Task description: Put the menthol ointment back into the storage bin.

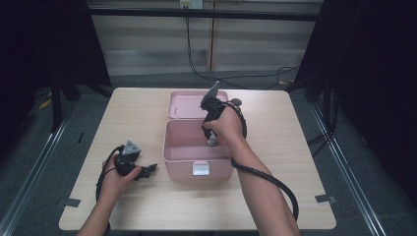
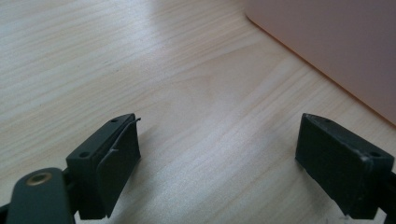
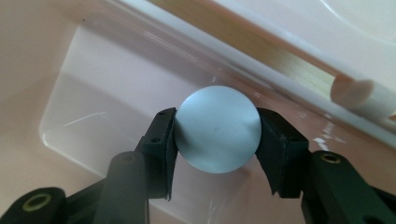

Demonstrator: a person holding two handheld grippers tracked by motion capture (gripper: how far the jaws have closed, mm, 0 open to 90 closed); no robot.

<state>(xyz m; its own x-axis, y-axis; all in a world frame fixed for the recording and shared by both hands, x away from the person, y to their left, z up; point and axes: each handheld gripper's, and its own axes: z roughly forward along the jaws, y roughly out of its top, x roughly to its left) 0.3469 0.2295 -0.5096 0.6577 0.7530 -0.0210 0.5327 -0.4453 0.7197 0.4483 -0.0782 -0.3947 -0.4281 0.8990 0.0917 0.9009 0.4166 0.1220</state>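
Up close, right gripper [image 3: 217, 135] clamps pale ball [image 3: 218, 128].

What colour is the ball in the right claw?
Pale blue-grey ball, plain, clearest in the right gripper view.

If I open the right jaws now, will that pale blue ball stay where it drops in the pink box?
Probably not: the ball is round and smooth, so it would likely roll on the box's glossy floor. The walls should contain it. It looks rigid, undented by the right gripper.
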